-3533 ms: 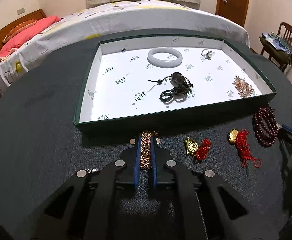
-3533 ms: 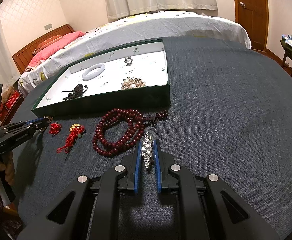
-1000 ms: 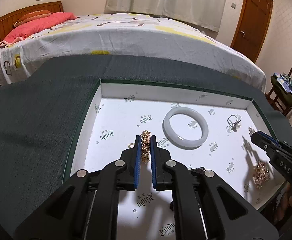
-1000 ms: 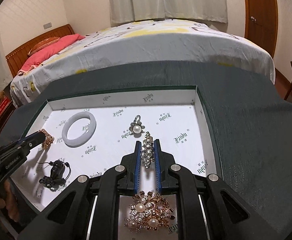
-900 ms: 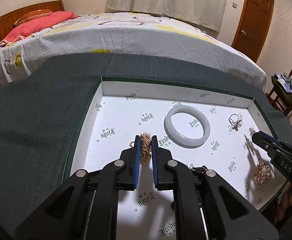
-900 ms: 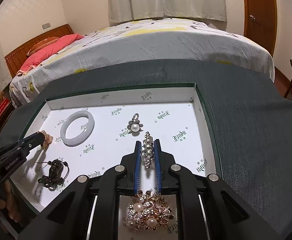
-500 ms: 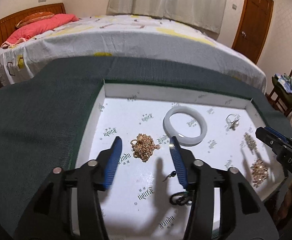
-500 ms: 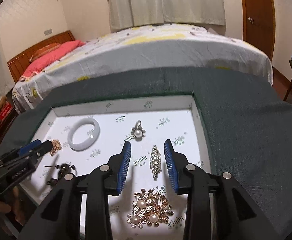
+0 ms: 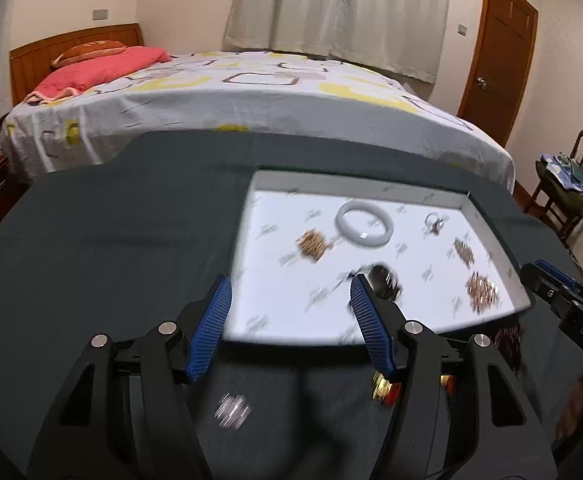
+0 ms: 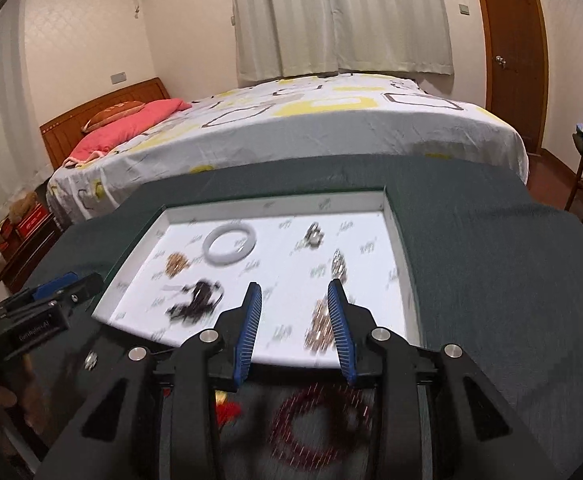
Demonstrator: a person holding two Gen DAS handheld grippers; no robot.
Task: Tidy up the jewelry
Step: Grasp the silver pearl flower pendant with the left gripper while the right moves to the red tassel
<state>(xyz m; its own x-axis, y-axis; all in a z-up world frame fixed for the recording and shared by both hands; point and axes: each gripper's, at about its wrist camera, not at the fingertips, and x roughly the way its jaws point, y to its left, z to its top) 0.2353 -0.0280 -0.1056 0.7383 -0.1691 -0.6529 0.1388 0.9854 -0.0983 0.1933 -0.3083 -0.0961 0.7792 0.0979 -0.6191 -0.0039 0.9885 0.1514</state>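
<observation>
The white-lined green tray (image 9: 355, 182) (image 10: 275, 205) lies on the dark table and holds a white bangle (image 9: 364, 224) (image 10: 230, 246), a gold chain (image 9: 312, 242) (image 10: 176, 263), a black cord piece (image 9: 383, 277) (image 10: 197, 299), a pearl ring (image 9: 435, 225) (image 10: 314, 235), a silver brooch (image 9: 464, 250) (image 10: 338, 266) and a rose-gold brooch (image 9: 482, 289) (image 10: 320, 325). My left gripper (image 9: 289, 308) is open and empty over the tray's near edge. My right gripper (image 10: 294, 312) is open and empty above the tray's near edge. A dark red bead necklace (image 10: 316, 424) lies on the table below it.
On the table in front of the tray lie a small silver piece (image 9: 233, 410), a gold charm with red cord (image 9: 383, 390) (image 10: 227, 408). A bed (image 9: 231, 100) stands behind the table, a chair (image 9: 571, 184) at the right.
Both grippers have let go of their pieces in the tray, opened wide and pulled back and up toward the tray's near edge. The gold chain and the silver brooch now lie in the tray.
</observation>
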